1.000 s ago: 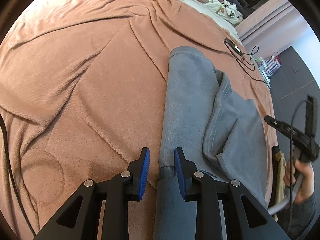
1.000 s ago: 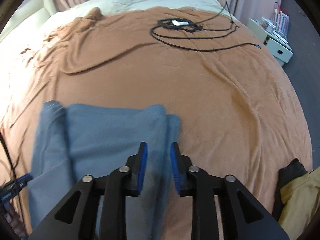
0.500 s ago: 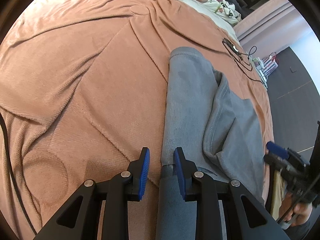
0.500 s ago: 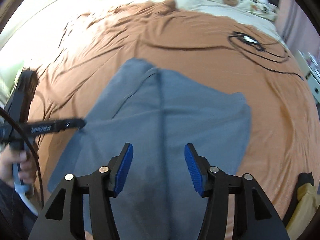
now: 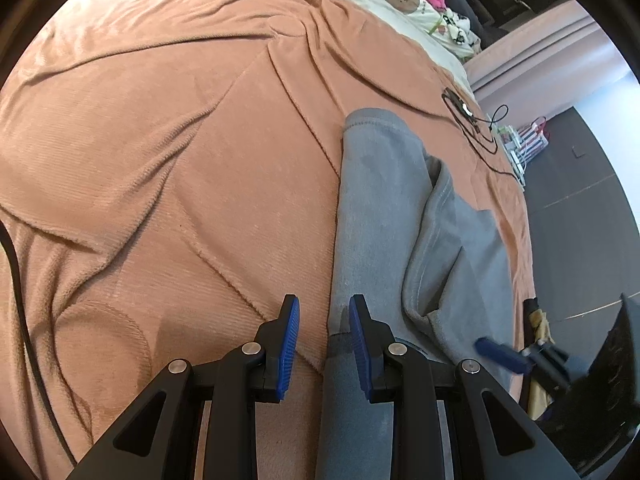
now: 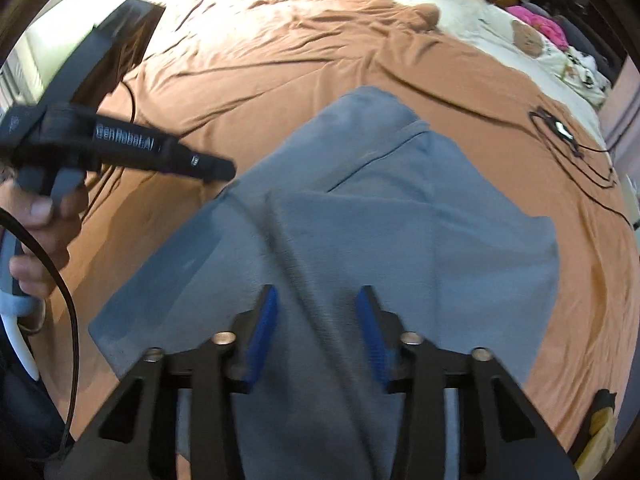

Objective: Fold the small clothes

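Grey garment (image 6: 360,240) lies half-folded on the blanket (image 5: 160,160), its near edge beneath the left gripper (image 5: 322,332), whose fingers stand slightly apart without visibly pinching it, seemingly to anchor it while the right gripper (image 6: 316,332) closes over its middle crease without yet pinching.

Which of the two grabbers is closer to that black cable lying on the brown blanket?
Right. The right gripper hangs over the grey garment, whose far edge lies nearest the cable. The left gripper sits at the garment's opposite side.

Left gripper (image 5: 322,334) angled down, jaws narrowly apart; right gripper (image 6: 316,330) closing, jaws still apart
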